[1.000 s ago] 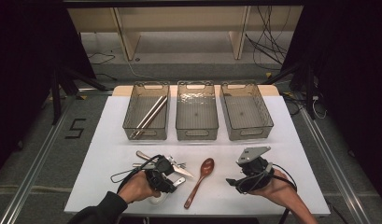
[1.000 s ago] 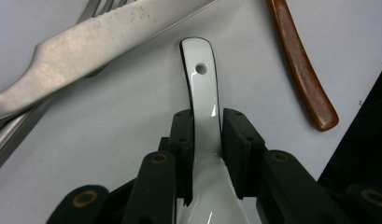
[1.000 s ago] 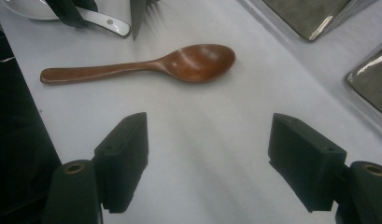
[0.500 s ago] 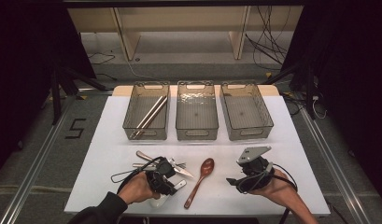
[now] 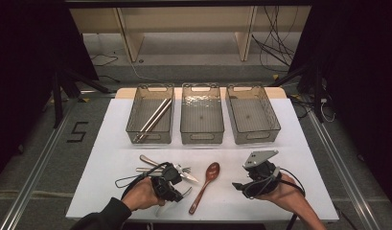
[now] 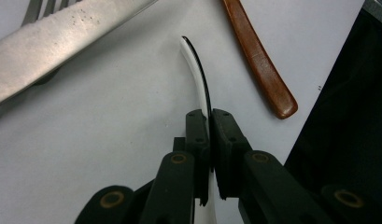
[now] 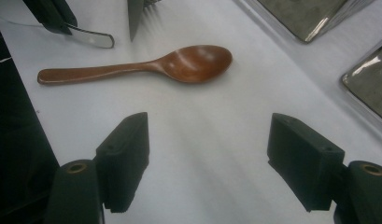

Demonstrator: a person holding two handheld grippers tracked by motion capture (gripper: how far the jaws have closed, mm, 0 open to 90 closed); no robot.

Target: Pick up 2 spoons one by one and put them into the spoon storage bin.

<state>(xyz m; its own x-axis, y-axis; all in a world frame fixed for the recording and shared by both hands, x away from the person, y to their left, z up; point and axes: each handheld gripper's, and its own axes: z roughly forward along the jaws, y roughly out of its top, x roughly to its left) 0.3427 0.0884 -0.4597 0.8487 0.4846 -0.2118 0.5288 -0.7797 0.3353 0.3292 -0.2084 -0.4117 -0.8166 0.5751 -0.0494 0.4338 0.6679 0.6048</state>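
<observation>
Currently left claw (image 6: 209, 122) clenched edge-on on thin white utensil (image 6: 194, 70); may twist out when lifted; right claw (image 7: 208, 158) released.

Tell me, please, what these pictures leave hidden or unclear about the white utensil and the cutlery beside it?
- White utensil: the left gripper, shut on it, hides its lower part in the left gripper view; its kind is unclear.
- Fork: cut off by that view's top edge, under the knife.
- Metal cutlery: too small in the high view to count.
</observation>
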